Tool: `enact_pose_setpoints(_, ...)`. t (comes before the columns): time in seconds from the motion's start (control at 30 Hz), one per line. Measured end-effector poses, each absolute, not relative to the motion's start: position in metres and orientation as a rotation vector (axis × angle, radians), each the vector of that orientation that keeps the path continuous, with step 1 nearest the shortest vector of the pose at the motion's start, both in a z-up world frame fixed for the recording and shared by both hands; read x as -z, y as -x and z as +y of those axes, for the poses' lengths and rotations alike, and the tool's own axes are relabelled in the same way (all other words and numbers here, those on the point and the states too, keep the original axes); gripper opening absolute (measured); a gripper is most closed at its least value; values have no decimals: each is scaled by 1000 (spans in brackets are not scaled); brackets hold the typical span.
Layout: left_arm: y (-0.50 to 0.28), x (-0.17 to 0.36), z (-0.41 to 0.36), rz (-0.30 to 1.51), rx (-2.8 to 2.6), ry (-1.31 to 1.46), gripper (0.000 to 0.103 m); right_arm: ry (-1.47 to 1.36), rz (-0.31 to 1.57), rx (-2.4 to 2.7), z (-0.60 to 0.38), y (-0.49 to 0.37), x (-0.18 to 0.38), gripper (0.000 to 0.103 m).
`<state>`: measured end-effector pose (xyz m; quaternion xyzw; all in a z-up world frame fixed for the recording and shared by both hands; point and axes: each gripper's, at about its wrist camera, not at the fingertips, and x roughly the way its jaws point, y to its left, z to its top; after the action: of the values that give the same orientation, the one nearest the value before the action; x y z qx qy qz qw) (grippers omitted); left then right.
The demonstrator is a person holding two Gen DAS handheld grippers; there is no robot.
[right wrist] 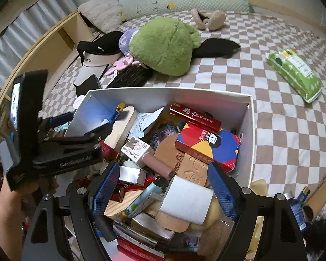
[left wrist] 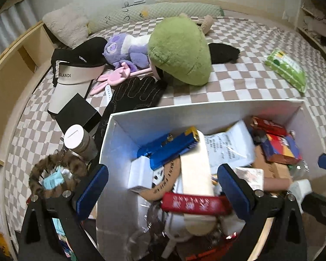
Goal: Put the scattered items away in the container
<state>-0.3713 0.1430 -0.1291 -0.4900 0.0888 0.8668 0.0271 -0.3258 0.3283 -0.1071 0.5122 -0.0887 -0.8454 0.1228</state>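
A white box [left wrist: 206, 106] [right wrist: 251, 130] stands on the checkered bed, filled with small packs, cards and tubes. My left gripper [left wrist: 163, 184] is open above the box's left part, over a cream wooden board [left wrist: 195, 165] and a red strip [left wrist: 193, 204]; it holds nothing. It shows in the right wrist view as a black tool [right wrist: 60, 152] at the box's left wall. My right gripper [right wrist: 165, 191] is open over the box's near end, above a white card [right wrist: 187, 200] and a lighter [right wrist: 141, 202], empty.
Scattered on the bed: a green plush [left wrist: 180, 50] [right wrist: 163, 45], a purple plush [left wrist: 126, 50], a visor cap [left wrist: 76, 74], a black glove [left wrist: 134, 93], a black cube box [left wrist: 78, 115], a jar [left wrist: 80, 141], a furry hair band [left wrist: 54, 174], a green tissue pack [left wrist: 286, 69] [right wrist: 295, 71].
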Motion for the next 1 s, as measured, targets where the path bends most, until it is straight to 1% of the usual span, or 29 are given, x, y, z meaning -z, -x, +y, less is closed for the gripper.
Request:
enact_pose_setpoints(0.03, 368, 127, 143, 260, -2680, 1500, 101, -1477, -269, 2489, 329, 323, 105, 89)
enact_pose_setpoints(0.07, 365, 124, 142, 241, -2680, 1492, 101, -1459, -281, 2512, 330, 321, 102, 103)
enact_pose_setpoints(0.2, 355, 114, 136, 169, -2689, 1468, 101, -1400, -318, 2580, 333, 310, 93, 103)
enact_pose_setpoints(0.3, 346, 105, 131, 166, -2715, 1440, 101, -1395, -328, 2600, 335, 303, 89, 103)
enact_pose_setpoints(0.57, 317, 84, 119, 188, -2739, 1368, 101, -1379, -278, 2650, 330, 283, 77, 103)
enact_pose_setpoints(0.7, 298, 73, 114, 226, -2755, 1315, 101, -1337, -198, 2690, 320, 267, 64, 103)
enact_pose_setpoints(1.0, 260, 43, 104, 180, -2741, 1231, 101, -1223, -54, 2764, 295, 223, 36, 103)
